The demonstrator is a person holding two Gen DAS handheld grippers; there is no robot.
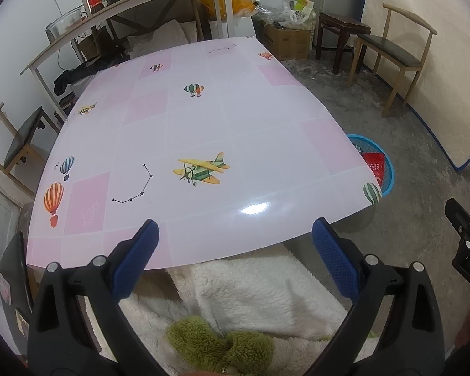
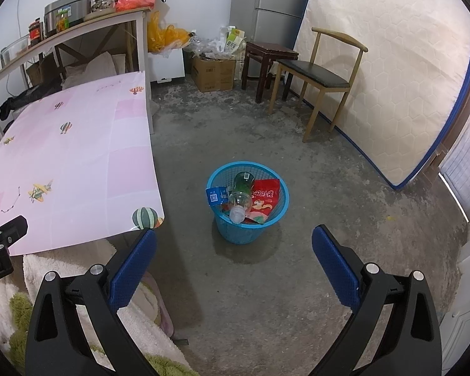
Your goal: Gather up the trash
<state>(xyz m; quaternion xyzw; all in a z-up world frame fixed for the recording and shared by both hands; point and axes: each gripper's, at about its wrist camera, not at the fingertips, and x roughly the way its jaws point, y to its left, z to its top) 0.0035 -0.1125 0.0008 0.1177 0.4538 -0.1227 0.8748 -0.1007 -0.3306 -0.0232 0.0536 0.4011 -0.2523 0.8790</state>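
A blue plastic basket point(image 2: 250, 232) stands on the concrete floor right of the table. Inside it lie a clear bottle with a green label point(image 2: 242, 195), a red snack bag point(image 2: 265, 197) and a small blue packet point(image 2: 216, 195). My right gripper point(image 2: 234, 247) hovers open just in front of the basket, nothing between its blue pads. My left gripper point(image 1: 235, 238) is open over the near edge of the pink table point(image 1: 203, 119), whose top shows only printed balloons and planes. The basket point(image 1: 387, 169) peeks out past the table's right edge there.
White fleece fabric point(image 1: 266, 288) with a green fuzzy piece lies below the table's near edge. A wooden chair point(image 2: 319, 75), dark stool point(image 2: 266, 59) and cardboard box point(image 2: 214, 73) stand at the back. A mattress point(image 2: 391, 78) leans on the right wall. A cluttered shelf point(image 2: 78, 28) lines the left wall.
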